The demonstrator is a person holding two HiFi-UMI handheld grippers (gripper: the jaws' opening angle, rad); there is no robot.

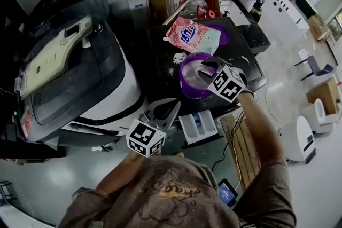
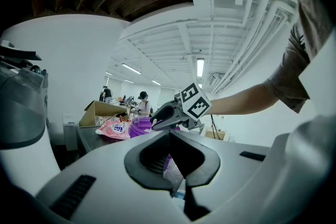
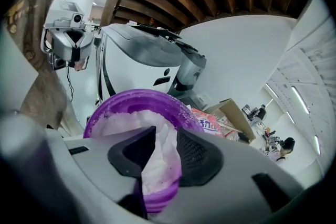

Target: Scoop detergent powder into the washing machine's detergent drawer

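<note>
On the black bench [image 1: 160, 64], the head view shows a purple bowl [image 1: 183, 73] of detergent powder [image 1: 191, 78] just right of the washing machine [image 1: 80, 72]. The right claw [image 1: 206, 65] hovers over the bowl. The left claw [image 1: 163, 111] hangs nearer the person than the bowl, beside the pulled-out detergent drawer [image 1: 199, 126].

In the left gripper view, the left claw [image 2: 170, 157] is spread and holds nothing, with the bowl [image 2: 140, 126] beyond it.

In the right gripper view, the right claw [image 3: 160, 152] is spread, with the bowl's rim [image 3: 136, 97] and the powder [image 3: 131, 120] showing in its gap.
</note>
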